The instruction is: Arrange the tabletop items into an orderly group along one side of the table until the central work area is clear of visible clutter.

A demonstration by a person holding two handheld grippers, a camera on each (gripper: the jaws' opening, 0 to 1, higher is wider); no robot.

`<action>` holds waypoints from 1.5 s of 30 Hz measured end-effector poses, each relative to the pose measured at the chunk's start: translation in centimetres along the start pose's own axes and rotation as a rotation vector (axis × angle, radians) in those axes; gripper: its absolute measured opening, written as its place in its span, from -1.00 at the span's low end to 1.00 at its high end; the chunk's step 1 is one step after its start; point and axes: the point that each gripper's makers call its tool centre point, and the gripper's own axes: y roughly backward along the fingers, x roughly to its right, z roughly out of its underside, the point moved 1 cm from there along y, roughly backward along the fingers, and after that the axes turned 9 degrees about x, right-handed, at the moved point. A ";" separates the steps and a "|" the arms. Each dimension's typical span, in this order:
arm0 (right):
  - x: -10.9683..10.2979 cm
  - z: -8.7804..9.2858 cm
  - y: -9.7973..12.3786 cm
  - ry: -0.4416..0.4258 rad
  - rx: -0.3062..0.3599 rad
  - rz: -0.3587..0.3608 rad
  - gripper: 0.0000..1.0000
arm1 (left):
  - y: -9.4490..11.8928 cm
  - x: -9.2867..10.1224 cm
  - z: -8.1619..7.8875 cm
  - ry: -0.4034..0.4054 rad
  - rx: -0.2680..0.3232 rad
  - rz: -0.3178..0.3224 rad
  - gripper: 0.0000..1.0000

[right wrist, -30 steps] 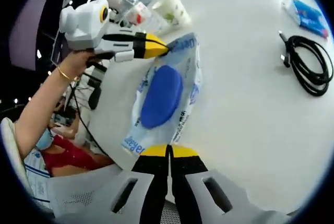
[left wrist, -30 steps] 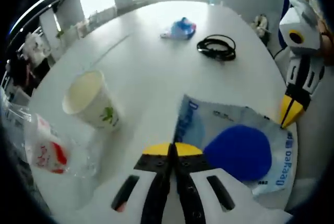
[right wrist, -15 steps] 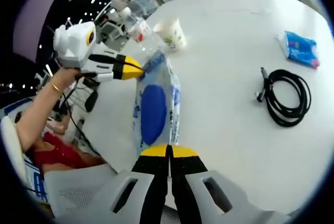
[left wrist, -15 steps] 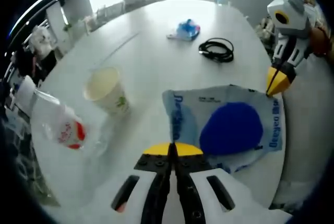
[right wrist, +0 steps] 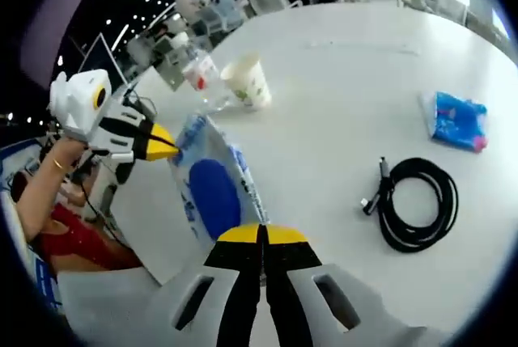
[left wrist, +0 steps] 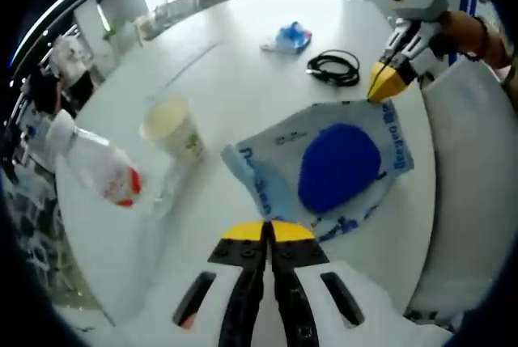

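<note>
A soft wipes pack with a round blue lid hangs between both grippers near the table's edge. In the left gripper view my left gripper is shut at the pack's near corner. My right gripper pinches the far corner. In the right gripper view the wipes pack stands tilted on edge. There my right gripper is shut on its near end and my left gripper on the far end. On the table lie a paper cup, a plastic bottle, a coiled black cable and a blue packet.
The round white table has the paper cup and plastic bottle together near one edge. The black cable and blue packet lie farther along. A person's arm holds the left gripper. Desks and chairs stand beyond.
The pack has swung round between the two grippers and risen onto its edge. The right gripper has moved farther from the left one, toward the cable side.
</note>
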 end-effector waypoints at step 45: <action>0.2 -0.4 -0.4 0.107 0.054 0.032 -0.40 | -0.4 2.3 4.1 0.242 -0.117 -0.103 -1.00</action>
